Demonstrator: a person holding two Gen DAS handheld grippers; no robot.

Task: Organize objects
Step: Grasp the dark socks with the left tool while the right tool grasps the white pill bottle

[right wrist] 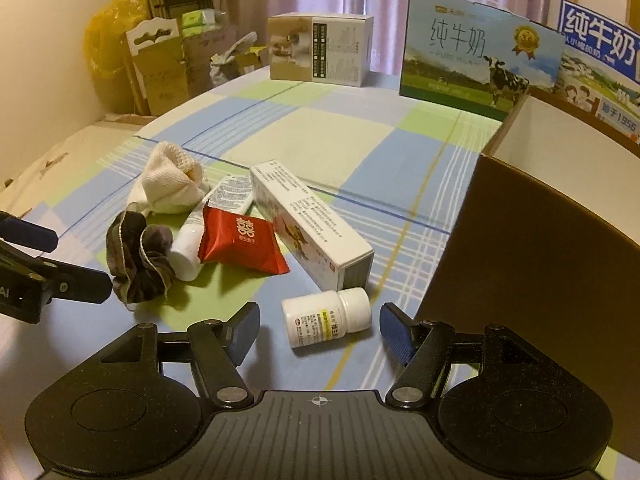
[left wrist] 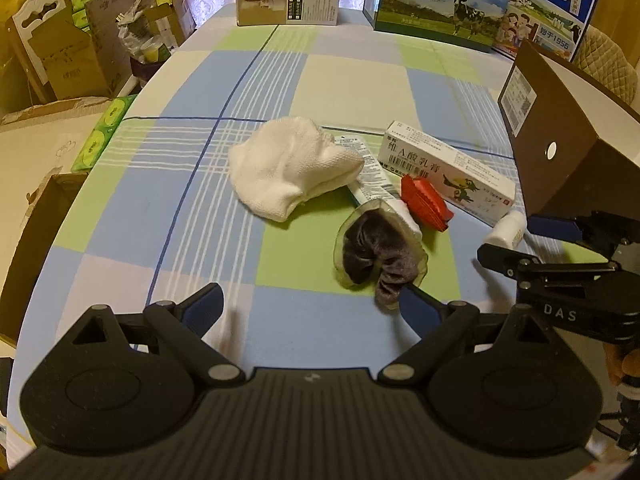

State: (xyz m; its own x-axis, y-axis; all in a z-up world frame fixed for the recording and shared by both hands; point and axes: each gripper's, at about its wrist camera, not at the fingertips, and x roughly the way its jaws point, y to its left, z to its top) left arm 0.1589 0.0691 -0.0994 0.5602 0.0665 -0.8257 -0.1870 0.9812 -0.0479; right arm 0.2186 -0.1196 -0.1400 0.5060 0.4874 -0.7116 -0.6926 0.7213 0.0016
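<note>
1. Two grippers, both spread wide and empty: right gripper (right wrist: 318,330) straddles the pill bottle (right wrist: 326,316) lying on the counter (right wrist: 340,140) beside the cardboard box (right wrist: 540,260); left gripper (left wrist: 312,304) sits near the scrunchie (left wrist: 378,256).
2. Bottle looks light, rigid, smooth and likely to roll; pinch across its body.
3. Count: one bottle, one scrunchie, one white sock (left wrist: 288,168), one tube (right wrist: 228,200), one red sachet (right wrist: 238,242), one ointment carton (right wrist: 308,220).
</note>
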